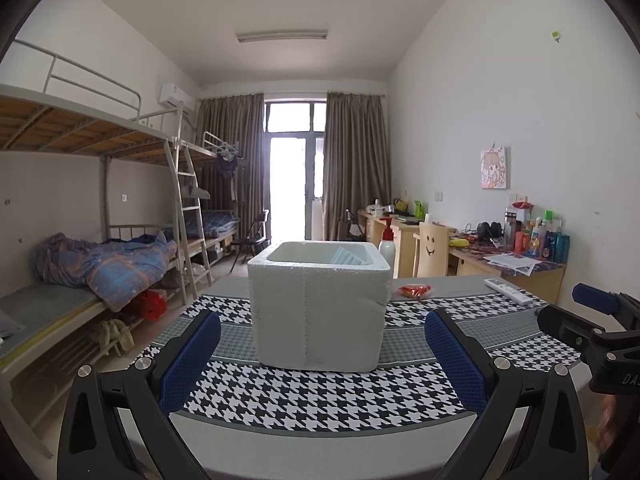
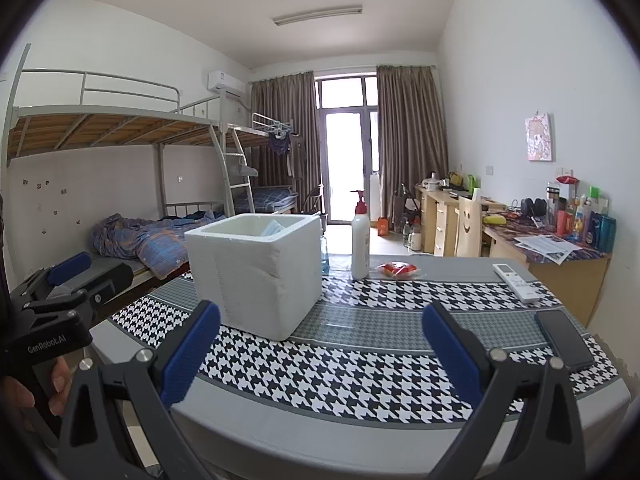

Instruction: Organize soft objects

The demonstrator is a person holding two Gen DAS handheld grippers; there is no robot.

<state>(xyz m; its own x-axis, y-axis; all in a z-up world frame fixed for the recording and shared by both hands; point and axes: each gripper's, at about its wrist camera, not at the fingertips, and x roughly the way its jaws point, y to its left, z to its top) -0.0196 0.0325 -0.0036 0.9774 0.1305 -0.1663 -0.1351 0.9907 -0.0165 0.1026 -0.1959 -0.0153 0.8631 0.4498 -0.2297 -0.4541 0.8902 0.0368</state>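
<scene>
A white foam box (image 1: 318,308) stands on the houndstooth table cloth (image 1: 320,396), straight ahead in the left wrist view and at centre left in the right wrist view (image 2: 256,272). A pale blue soft thing (image 1: 349,257) lies inside it, also seen in the right wrist view (image 2: 274,227). A small red packet (image 1: 414,291) lies behind the box to the right (image 2: 396,269). My left gripper (image 1: 320,360) is open and empty, short of the box. My right gripper (image 2: 320,356) is open and empty, right of the box.
A white pump bottle (image 2: 360,244) stands behind the box. A white remote (image 2: 516,282) and a dark phone (image 2: 564,338) lie at the table's right. Bunk beds (image 1: 80,264) stand left, desks (image 2: 540,248) along the right wall.
</scene>
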